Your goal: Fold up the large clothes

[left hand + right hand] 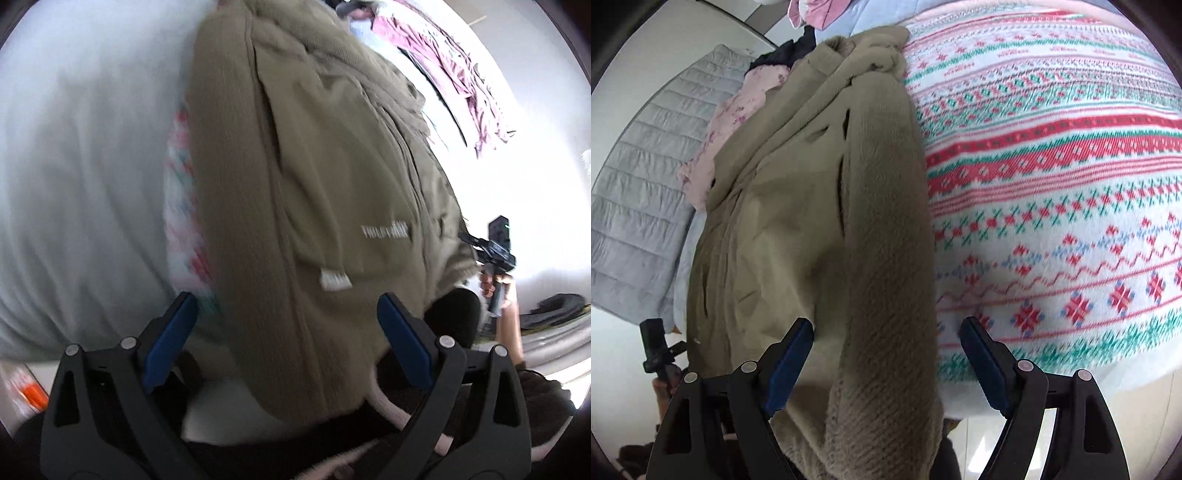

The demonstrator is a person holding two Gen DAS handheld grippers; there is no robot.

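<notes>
A large olive-green fleece garment lies lengthwise on the bed, with white lettering and a small white tag on it. It also fills the middle of the right wrist view. My left gripper is open, its blue-padded jaws either side of the garment's near end, holding nothing. My right gripper is open too, straddling a folded sleeve or edge of the garment without gripping it. The right gripper shows at the far right of the left wrist view.
A red, green and white patterned blanket covers the bed to the right of the garment. A pale sheet lies on the other side. A pink floral garment, a pink striped one and a grey quilted mattress pad lie beyond.
</notes>
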